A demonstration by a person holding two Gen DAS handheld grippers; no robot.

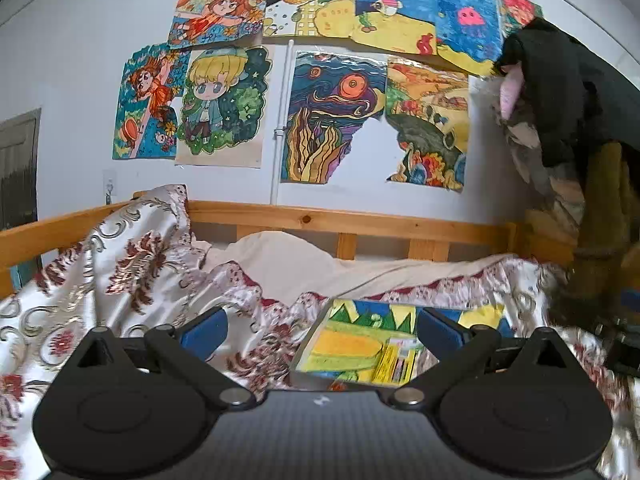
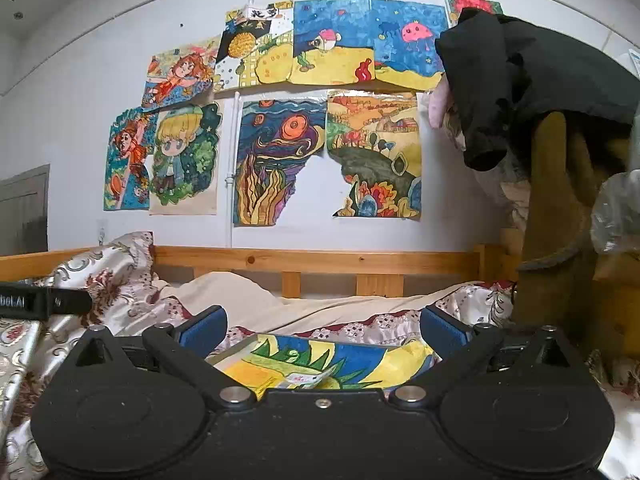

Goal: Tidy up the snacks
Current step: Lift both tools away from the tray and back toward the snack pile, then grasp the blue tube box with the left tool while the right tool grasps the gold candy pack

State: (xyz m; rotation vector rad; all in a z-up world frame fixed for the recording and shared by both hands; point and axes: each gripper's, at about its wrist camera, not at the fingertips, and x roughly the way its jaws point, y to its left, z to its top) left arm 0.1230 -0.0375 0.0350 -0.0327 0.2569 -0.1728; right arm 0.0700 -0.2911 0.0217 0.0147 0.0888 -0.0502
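Both grippers were held above a bed and aimed toward the far wall, and neither held anything. The left gripper (image 1: 320, 332) had its blue-padded fingers (image 1: 204, 330) spread wide, with nothing between them but the view of the bedding beyond. The right gripper (image 2: 322, 328) was likewise spread to its full width, its blue pads (image 2: 442, 330) standing well apart and empty. On the bed, just beyond both grippers, lay a flat tray (image 1: 352, 344) lined with a bright yellow, green and blue drawing. In the left wrist view a yellow snack packet (image 1: 396, 362) rested on the tray's near right part, and in the right wrist view a small white wrapped snack (image 2: 304, 378) lay at the tray's near edge, partly hidden by the gripper body. A satin bedspread (image 1: 132, 256) with red and silver floral patterns was bunched up on the left, and a plain cream sheet (image 1: 304, 264) showed behind the tray. A pine bed rail (image 1: 344, 220) ran across the far side. Above it, children's coloured drawings (image 1: 332, 120) covered the white wall. To the right, dark clothing (image 2: 520, 80) hung over a mustard-coloured upright (image 2: 556, 184). A black strap (image 2: 44, 302) entered the right wrist view from the left.
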